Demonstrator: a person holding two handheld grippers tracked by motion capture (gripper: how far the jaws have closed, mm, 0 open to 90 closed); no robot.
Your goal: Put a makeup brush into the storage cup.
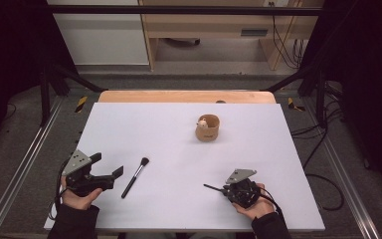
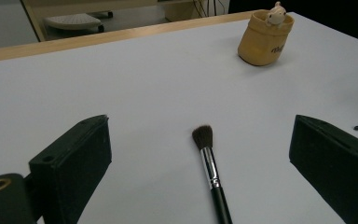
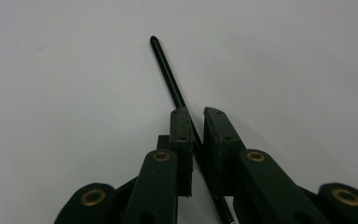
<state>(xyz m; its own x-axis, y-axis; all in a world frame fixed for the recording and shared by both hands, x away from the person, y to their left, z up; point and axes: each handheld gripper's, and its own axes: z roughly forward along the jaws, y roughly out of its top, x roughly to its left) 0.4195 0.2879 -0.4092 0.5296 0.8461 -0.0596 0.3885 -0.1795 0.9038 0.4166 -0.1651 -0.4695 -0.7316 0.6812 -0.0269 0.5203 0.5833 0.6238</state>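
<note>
1. The white table [image 1: 179, 149] stands inside a dark frame, with a wooden edge at its far side and a pale cabinet behind it; I work on this bare sheet.
2. My right gripper [image 3: 195, 135] is clenched on a thin black stick [image 3: 168, 70]. The jaws pinch it low on the shaft, so most of it points forward, free over the table. I judge this grip leaves the long end free to guide into a container.
3. The tan cup [image 1: 208, 128] with a small figure in it stands upright far from me, well apart from both hands; it is probably the place for such tools.
4. My left gripper [image 1: 110, 175] is released, jaws wide, resting low near the table edge.
5. The makeup brush [image 2: 209, 172] lies flat between its jaws, bristles toward the cup, not touched. I think the wide opening is prepared for taking it.
</note>
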